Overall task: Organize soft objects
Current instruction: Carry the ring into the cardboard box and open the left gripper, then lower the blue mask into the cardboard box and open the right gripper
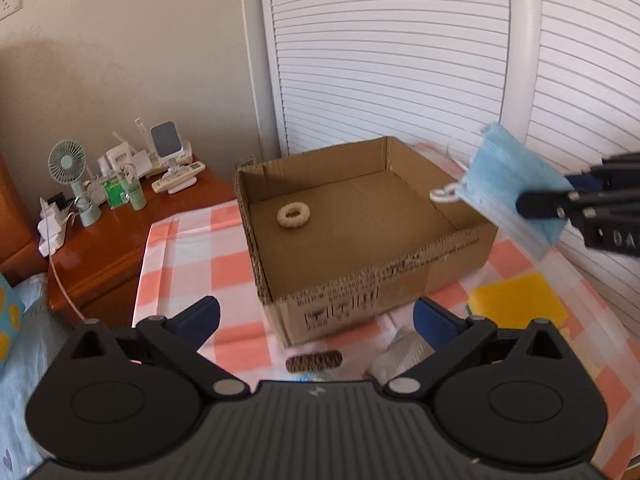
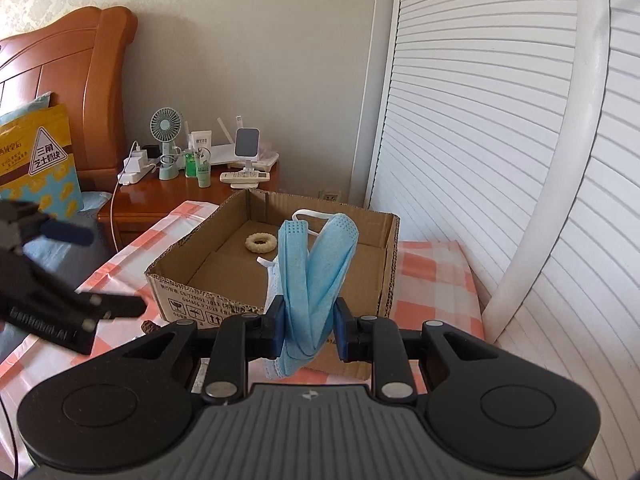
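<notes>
Pink-and-white checked tablecloth (image 1: pixel 192 252) over a bed-side surface, wooden nightstand (image 1: pixel 116 240) far left with a small mint desk fan (image 1: pixel 68 168). Left gripper (image 1: pixel 316 320) spread wide, holding nothing, low before an open brown cardboard box (image 1: pixel 360 288). Cream ring-shaped hair scrunchie (image 1: pixel 293 216) on the box floor, toward its left. Yellow sponge (image 1: pixel 516 300) beside the box's right corner. Right gripper (image 2: pixel 308 330) clamped on a folded blue disposable face mask (image 2: pixel 316 276), raised above the box's near right edge.

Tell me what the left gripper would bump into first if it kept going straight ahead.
Probably the near wall of the cardboard box. The open left gripper points at it across the checked cloth, though depth is uncertain.
</notes>
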Demonstrator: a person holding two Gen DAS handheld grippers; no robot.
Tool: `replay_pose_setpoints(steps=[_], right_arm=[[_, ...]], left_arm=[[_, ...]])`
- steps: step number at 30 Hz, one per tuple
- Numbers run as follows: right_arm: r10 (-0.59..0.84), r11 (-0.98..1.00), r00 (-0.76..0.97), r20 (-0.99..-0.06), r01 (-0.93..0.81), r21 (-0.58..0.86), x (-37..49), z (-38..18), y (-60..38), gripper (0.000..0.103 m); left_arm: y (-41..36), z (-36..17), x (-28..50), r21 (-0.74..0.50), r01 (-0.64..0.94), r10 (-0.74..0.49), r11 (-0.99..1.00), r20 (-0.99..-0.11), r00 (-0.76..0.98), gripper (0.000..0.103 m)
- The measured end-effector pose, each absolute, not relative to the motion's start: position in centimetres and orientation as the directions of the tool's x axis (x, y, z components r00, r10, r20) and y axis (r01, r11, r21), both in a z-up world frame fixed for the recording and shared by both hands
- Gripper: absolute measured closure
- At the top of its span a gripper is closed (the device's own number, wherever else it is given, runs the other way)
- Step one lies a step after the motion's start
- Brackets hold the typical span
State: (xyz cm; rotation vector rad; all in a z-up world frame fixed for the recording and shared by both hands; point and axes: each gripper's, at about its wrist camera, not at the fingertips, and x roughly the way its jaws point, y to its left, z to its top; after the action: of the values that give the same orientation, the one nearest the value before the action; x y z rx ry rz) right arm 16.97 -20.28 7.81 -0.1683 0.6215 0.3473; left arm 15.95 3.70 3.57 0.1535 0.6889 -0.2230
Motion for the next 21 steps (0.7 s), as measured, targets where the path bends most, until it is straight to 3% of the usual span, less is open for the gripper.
replay_pose_setpoints(steps=[18, 20, 21], right_arm=[[0.203, 0.927, 0.716, -0.668, -0.359, -0.103, 31.0, 5.2, -16.3, 0.075], [0.200, 0.930, 0.718, -0.666, -0.353, -0.102, 32.6, 4.9, -15.9, 0.065], [0.192, 0.933, 0.716, -0.672, -0.346, -0.102, 33.3, 4.8, -15.7, 0.042]], left_arm=[[3.4, 0.3, 10.1, 0.057, 0.156, -0.080, 0.986, -0.660, 0.747, 0.001], [3.6, 0.3, 10.0, 0.062, 0.147, -0.070, 0.987, -0.661, 0.747, 0.001], [3.6, 0.3, 9.9, 0.063, 0.142, -0.065, 0.988, -0.663, 0.746, 0.001]])
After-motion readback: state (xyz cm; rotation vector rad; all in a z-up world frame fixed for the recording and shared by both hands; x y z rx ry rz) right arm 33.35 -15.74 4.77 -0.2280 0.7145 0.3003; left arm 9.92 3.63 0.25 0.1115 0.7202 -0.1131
